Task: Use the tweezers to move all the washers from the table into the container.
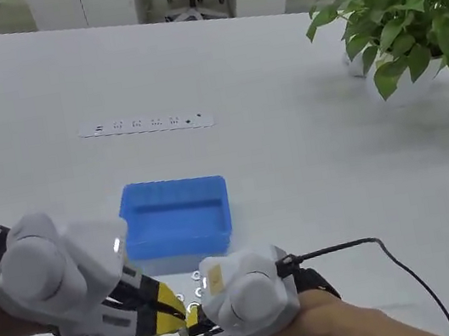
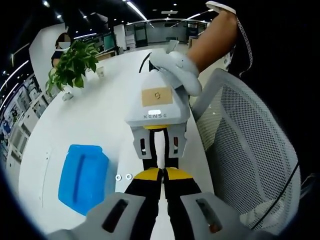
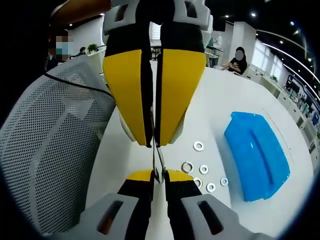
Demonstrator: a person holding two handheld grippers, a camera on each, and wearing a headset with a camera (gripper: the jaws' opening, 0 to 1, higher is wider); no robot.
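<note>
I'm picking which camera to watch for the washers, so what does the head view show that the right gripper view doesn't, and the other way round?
The head view adds the potted plant at the far right of the table and the person's forearm behind the right gripper. The right gripper view adds the thin tweezers pinched between that gripper's fingers, and the mesh chair. Both share the blue container, the washers beside it and the left gripper with its yellow fingers.
</note>
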